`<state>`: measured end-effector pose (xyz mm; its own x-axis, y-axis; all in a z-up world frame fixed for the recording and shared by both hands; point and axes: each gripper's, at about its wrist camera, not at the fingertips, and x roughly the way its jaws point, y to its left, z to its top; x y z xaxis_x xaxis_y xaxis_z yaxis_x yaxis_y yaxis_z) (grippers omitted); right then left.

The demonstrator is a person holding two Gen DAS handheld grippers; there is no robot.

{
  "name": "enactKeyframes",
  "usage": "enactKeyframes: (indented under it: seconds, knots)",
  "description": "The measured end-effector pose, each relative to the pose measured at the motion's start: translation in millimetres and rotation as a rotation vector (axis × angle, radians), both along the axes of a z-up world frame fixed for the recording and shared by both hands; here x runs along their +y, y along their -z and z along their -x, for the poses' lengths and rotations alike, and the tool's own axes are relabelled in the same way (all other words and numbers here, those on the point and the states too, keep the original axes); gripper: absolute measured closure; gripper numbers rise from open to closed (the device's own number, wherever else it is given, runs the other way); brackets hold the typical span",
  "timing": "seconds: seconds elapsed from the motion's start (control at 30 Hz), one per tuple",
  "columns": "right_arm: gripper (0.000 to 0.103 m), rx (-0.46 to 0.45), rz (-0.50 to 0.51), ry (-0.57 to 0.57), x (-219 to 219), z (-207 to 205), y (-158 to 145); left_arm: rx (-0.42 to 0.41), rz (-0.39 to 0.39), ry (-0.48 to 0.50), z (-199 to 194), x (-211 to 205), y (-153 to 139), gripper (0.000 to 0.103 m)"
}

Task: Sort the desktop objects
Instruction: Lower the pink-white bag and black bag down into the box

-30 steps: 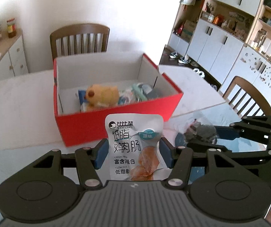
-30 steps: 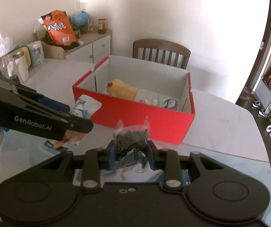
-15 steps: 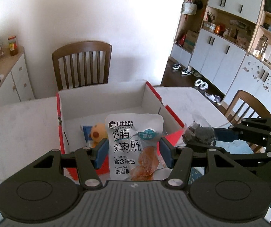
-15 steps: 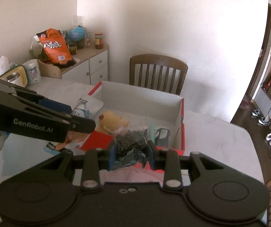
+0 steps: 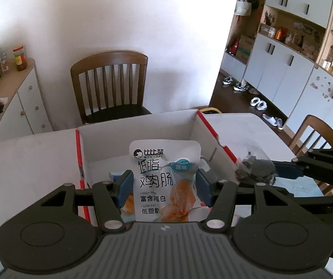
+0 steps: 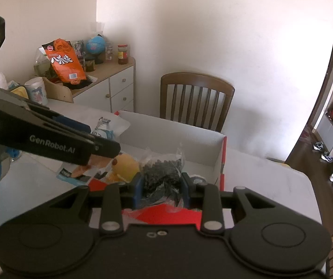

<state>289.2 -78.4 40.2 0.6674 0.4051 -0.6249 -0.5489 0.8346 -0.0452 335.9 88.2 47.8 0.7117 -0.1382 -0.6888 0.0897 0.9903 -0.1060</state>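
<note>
Left jaws: left gripper (image 5: pixel 164 187) clamped on upright white chicken-sausage pouch (image 5: pixel 164 181), above the box opening.
Right jaws: right gripper (image 6: pixel 161 189) clamped on clear bag of dark pellets (image 6: pixel 163 173), over the box's near wall.
Box: red cardboard box (image 5: pixel 213 131), white inside, on white table (image 5: pixel 26 158).
Contents: yellow plush toy (image 6: pixel 124 166), other small items indistinct.
Beyond: wooden chair (image 5: pixel 109 86).

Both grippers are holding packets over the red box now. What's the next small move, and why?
Probably open the left gripper: its white snack pouch hangs over the red box, which already holds a yellow plush toy. The right gripper's dark packet can follow.
</note>
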Motion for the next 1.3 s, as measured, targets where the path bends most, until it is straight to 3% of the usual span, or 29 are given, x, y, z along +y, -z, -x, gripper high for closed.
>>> enactKeyframes:
  seconds: [0.73, 1.3]
  knots:
    - [0.071, 0.054, 0.025, 0.025, 9.9, -70.9, 35.0, 0.101, -0.09, -0.052, -84.1, 31.9, 35.5, 0.046]
    - [0.07, 0.132, 0.062, 0.025, 26.1, -86.2, 71.0, 0.19, -0.024, -0.055, -100.9, 41.5, 77.1, 0.045]
